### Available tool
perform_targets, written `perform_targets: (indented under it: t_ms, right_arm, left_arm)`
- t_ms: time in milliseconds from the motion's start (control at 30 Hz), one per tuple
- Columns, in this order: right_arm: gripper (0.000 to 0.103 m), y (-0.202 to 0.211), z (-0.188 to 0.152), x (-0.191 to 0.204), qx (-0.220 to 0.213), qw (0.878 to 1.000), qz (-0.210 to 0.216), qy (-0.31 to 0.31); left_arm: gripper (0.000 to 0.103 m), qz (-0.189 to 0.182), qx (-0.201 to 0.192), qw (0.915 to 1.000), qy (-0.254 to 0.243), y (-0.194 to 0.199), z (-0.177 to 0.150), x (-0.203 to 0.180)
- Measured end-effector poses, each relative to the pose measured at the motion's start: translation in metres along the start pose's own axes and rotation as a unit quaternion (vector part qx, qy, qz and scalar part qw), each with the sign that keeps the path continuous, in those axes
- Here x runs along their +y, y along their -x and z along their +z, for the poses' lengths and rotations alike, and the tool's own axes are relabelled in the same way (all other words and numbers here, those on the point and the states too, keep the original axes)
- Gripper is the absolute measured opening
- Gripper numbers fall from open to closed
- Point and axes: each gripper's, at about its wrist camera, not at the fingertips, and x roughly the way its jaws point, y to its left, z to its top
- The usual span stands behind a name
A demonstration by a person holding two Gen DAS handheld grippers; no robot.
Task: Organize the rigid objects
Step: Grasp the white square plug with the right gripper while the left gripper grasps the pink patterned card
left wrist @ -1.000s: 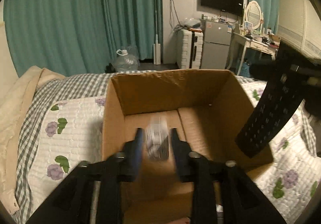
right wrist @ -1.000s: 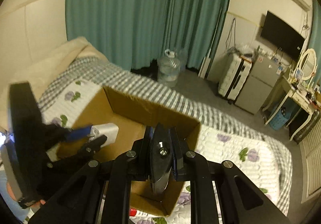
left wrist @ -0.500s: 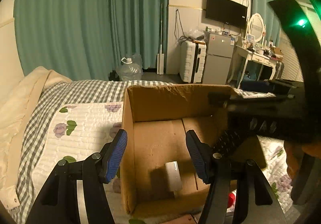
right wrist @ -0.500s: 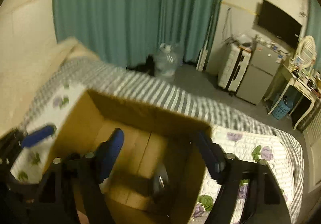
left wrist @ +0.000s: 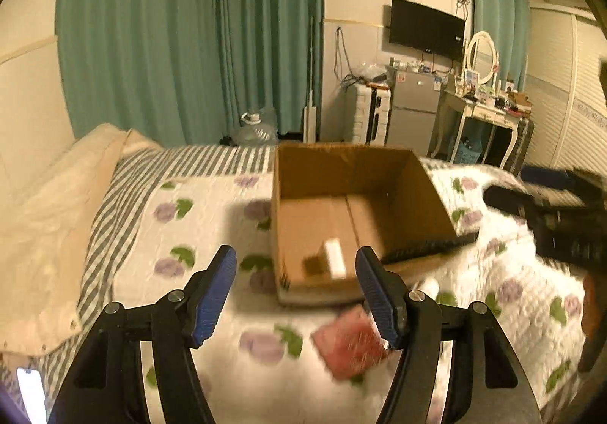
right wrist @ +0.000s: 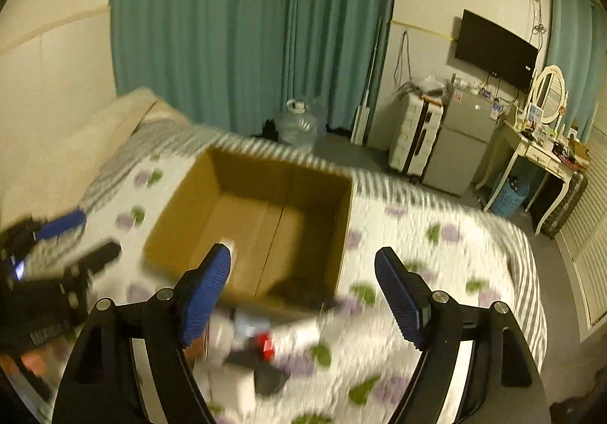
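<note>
An open cardboard box sits on the flowered bed quilt; it also shows in the right wrist view. A white block lies inside it on the floor. A dark flat item lies at the box's near right edge. My left gripper is open and empty, above the quilt in front of the box. My right gripper is open and empty, over the box's near side. A red flat packet lies on the quilt near the left gripper. Blurred white, black and red items lie below the right gripper.
A cream blanket covers the bed's left side. The other gripper shows at the right edge of the left wrist view and at the left edge of the right wrist view. A water jug, fridge and dressing table stand beyond the bed.
Both grippers opened and dropped their items into the box, then pulled back and up. The white block now lies in the box. Both views are motion blurred.
</note>
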Motion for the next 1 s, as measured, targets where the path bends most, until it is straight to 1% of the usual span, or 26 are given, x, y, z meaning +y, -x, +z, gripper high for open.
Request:
perform_targets:
  t_ms: [100, 133, 200, 233, 333, 367, 467, 567, 633, 700, 767, 800, 867, 900, 933, 1000]
  right_arm:
    - [0.078, -0.004, -0.037, 0.013, 0.026, 1.000, 0.004, 0.010]
    - [0.078, -0.010, -0.054, 0.018, 0.043, 0.999, 0.015, 0.007]
    - [0.078, -0.019, -0.077, 0.023, 0.069, 0.997, 0.029, 0.002]
    - [0.078, -0.027, -0.091, 0.028, 0.085, 0.996, 0.028, 0.000]
    - [0.078, -0.044, -0.117, 0.044, 0.117, 0.993, 0.014, 0.017]
    - [0.078, -0.047, -0.122, 0.049, 0.122, 0.992, 0.012, 0.023]
    - [0.078, -0.060, -0.129, 0.060, 0.131, 0.991, 0.006, 0.037]
    - [0.078, -0.073, -0.129, 0.061, 0.140, 0.990, 0.010, 0.025]
    - [0.078, -0.084, -0.133, 0.062, 0.153, 0.988, 0.000, 0.028]
    - [0.077, -0.087, -0.137, 0.064, 0.152, 0.988, -0.003, 0.031]
    - [0.072, -0.088, -0.136, 0.064, 0.152, 0.988, 0.002, 0.030]
    - [0.067, -0.088, -0.136, 0.064, 0.151, 0.988, 0.005, 0.031]
    - [0.060, -0.088, -0.136, 0.067, 0.148, 0.988, -0.002, 0.038]
    - [0.051, -0.086, -0.135, 0.067, 0.143, 0.989, -0.001, 0.037]
    - [0.044, -0.082, -0.134, 0.063, 0.136, 0.990, 0.015, 0.027]
    - [0.043, -0.080, -0.131, 0.060, 0.135, 0.991, 0.018, 0.021]
  left_arm:
    - [0.068, 0.005, 0.014, 0.9999, 0.008, 0.004, -0.023, 0.005]
    - [0.068, 0.004, 0.022, 0.9997, 0.012, 0.002, -0.032, 0.006]
    - [0.068, 0.004, 0.039, 0.9990, 0.022, -0.003, -0.047, 0.007]
    - [0.068, 0.006, 0.047, 0.9985, 0.028, -0.008, -0.057, 0.009]
    - [0.068, 0.008, 0.067, 0.9973, 0.029, -0.019, -0.075, 0.009]
    - [0.068, 0.007, 0.075, 0.9968, 0.026, -0.025, -0.079, 0.009]
    - [0.068, 0.010, 0.084, 0.9963, 0.017, -0.033, -0.087, 0.007]
    - [0.068, 0.010, 0.089, 0.9960, 0.009, -0.037, -0.093, 0.005]
    - [0.068, 0.011, 0.093, 0.9956, 0.006, -0.040, -0.095, 0.004]
    - [0.068, 0.012, 0.097, 0.9952, 0.003, -0.043, -0.097, 0.005]
    - [0.068, 0.012, 0.105, 0.9944, -0.002, -0.047, -0.100, 0.003]
    - [0.068, 0.011, 0.108, 0.9940, -0.006, -0.050, -0.101, 0.002]
    - [0.068, 0.010, 0.113, 0.9934, -0.013, -0.052, -0.103, -0.001]
    - [0.068, 0.009, 0.114, 0.9932, -0.018, -0.053, -0.104, -0.004]
    - [0.068, 0.008, 0.115, 0.9930, -0.024, -0.052, -0.105, -0.006]
    - [0.068, 0.007, 0.115, 0.9928, -0.032, -0.051, -0.106, -0.011]
